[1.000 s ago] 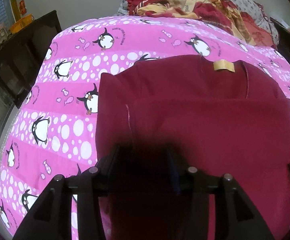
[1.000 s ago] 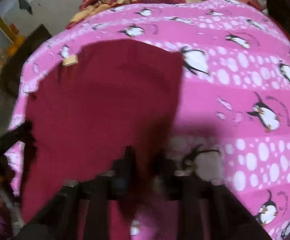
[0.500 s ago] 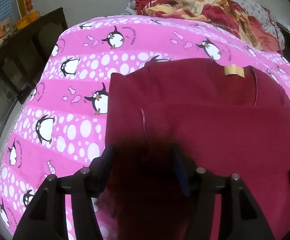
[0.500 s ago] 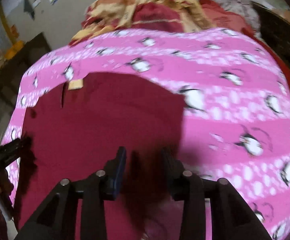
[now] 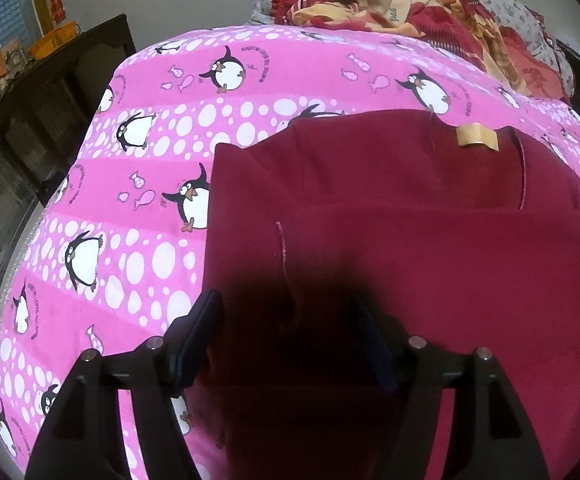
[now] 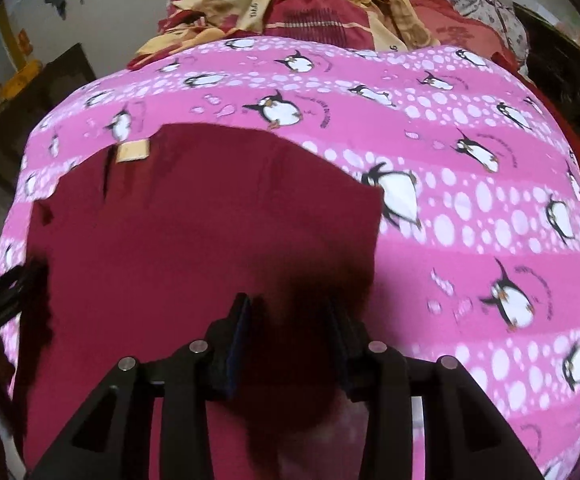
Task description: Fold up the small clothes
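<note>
One maroon garment [image 5: 430,264] | folded flat | collar tag [image 5: 476,137] at far edge

My folded garment [image 5: 430,248] lies on the blanket [image 5: 138,264], its tag [image 5: 476,137] at the far edge. Crumpled bedding [image 5: 390,0] sits behind, a cabinet [image 5: 50,120] left.

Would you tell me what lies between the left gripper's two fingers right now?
In the left wrist view, only the dark red garment lies between the left gripper fingers; its jaws have just been opening.
</note>
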Demonstrator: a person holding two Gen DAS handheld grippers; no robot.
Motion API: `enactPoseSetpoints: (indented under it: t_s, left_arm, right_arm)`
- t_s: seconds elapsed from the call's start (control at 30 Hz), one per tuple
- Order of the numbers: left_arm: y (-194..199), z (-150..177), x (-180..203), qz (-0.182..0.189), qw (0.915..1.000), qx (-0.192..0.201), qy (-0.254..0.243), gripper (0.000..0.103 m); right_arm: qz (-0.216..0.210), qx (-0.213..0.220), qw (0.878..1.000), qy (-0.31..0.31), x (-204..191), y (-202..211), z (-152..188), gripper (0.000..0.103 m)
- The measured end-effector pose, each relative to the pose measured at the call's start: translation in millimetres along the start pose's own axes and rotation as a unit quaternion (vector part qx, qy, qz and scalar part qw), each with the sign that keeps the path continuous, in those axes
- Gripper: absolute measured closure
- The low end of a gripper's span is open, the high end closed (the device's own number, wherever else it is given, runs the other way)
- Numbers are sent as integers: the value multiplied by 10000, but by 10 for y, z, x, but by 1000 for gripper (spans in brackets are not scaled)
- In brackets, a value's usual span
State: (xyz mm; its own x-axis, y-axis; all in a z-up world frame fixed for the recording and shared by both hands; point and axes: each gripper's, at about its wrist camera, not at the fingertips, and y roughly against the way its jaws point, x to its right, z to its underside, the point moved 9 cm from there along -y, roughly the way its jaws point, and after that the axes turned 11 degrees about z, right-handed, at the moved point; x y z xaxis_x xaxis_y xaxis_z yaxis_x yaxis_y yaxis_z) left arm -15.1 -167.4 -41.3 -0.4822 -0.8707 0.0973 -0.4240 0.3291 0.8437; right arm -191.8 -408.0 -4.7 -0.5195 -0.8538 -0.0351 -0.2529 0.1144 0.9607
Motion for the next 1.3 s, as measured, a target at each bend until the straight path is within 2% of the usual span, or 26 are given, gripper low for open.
enactPoseSetpoints:
  t_s: [0.07,0.2,0.33,0.5,0.73,0.77,0.83,0.97,1.13,1.3]
  left_arm:
    - [22,11,9,15,10000,-4,-2,35]
    - [95,38,41,39,10000,10,-30,35]
    - [206,79,58,59,10000,29,-58,35]
    - [331,118,33,76,9999,85,-61,34]
    - [431,187,25,158,9998,72,-38,33]
    - [448,200,23,166,9998,68,-30,32]
    - [502,231,19,204,9998,90,8,23]
    - [624,335,19,308,9995,107,15,21]
    - [819,624,-23,544,9985,-32,24,20]
    - [1016,963,-147,616,9979,-169,47,19]
  right_arm:
    - [59,-89,9999,108,-1,15,131,53]
    - [403,-245,9983,348,42,-146,322,52]
    - [412,-260,9987,170,110,-204,349,43]
    - [430,-188,9988,148,171,-59,365,43]
    - [89,-316,9994,-110,238,161,487,41]
    - [38,-324,9994,-123,242,202,515,40]
    - [-86,-382,9992,-84,236,293,602,36]
    - [-226,-488,9985,62,208,426,806,34]
    - [-295,-556,9976,293,223,593,1121,31]
    - [-679,-755,9946,226,214,691,1527,28]
